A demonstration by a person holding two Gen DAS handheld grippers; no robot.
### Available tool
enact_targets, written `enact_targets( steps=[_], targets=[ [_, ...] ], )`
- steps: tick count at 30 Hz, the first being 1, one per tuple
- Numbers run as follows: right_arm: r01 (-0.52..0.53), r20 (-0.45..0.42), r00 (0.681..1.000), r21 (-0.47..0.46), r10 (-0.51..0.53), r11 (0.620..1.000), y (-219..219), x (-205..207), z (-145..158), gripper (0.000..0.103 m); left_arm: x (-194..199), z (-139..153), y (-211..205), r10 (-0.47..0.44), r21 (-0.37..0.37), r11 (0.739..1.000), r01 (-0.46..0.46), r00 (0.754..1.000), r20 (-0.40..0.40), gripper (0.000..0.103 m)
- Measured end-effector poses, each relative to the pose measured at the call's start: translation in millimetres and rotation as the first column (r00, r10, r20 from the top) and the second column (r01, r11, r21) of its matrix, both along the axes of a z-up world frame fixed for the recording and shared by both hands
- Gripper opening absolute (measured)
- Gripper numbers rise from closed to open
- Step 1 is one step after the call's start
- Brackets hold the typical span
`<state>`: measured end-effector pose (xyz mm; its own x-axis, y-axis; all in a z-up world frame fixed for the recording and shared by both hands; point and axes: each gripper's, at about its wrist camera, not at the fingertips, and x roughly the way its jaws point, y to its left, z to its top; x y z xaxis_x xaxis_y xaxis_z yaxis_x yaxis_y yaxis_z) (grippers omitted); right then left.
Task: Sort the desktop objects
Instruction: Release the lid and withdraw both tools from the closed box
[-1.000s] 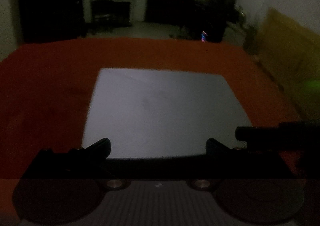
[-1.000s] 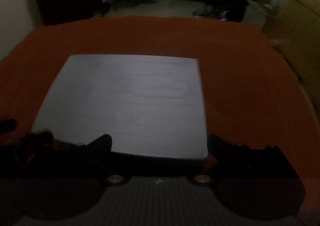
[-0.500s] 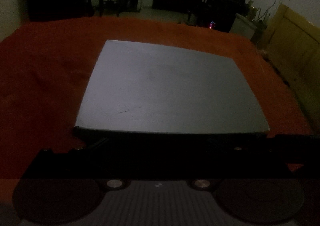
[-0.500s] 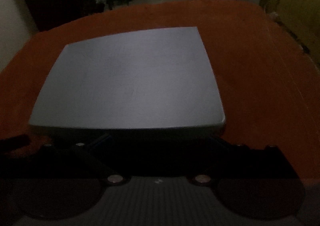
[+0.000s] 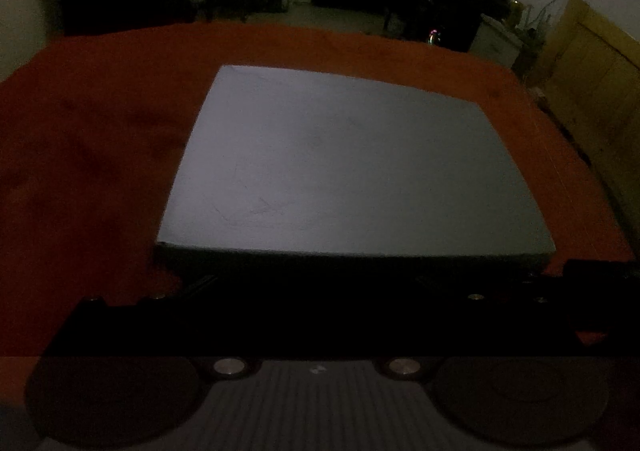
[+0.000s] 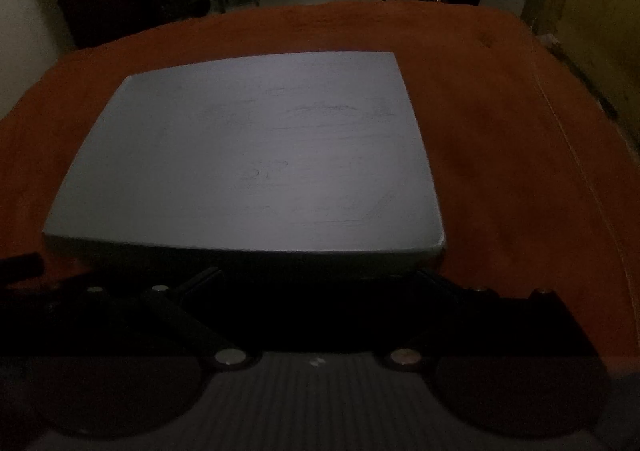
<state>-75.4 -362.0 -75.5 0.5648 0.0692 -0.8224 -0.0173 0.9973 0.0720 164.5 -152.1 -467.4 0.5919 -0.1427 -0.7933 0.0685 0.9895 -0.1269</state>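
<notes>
**Operator:** Report the position of the task object.

**Technician:** 1 object is visible: a flat grey slab (image 5: 352, 167), possibly a closed laptop or a board; the dim light prevents identification. It lies on the red-covered bench (image 5: 80, 155). In the left wrist view it occupies the centre of the frame, with its near edge in the lower third. In the right wrist view the slab (image 6: 248, 155) sits centre-left, with bare red cover filling the right side of the frame.

**Operator:** Report the state of the jaws.

**Technician:** Right gripper (image 6: 316, 275): jaws spread, 1 finger at each side of the lower centre, both just short of the slab's near edge, nothing between them. Left gripper (image 5: 316, 283): the area below the near edge is in deep shadow. The fingers appear set wide apart, but I cannot tell for certain, nor whether they touch the slab.

**Operator:** Estimate task progress.

**Technician:** No sorted pile, bin or other desktop object is visible in either view. Judgement: sorting of this slab is not done; both grippers are lined up at its near edge, which suggests a 2-handed grasp or push is in preparation. Everything past that approach remains. The destination is not in view.
</notes>
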Motion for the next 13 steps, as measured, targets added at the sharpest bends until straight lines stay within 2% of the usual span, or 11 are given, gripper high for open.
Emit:
enact_targets(
  steps=[13],
  targets=[
    [-0.008,-0.011,1.0,0.003,0.008,1.0,-2.0,-5.9,-6.1,0.103,-7.1,7.3,2.2,-0.008,0.009,1.0,0.008,1.0,-0.002,0.103]
  ],
)
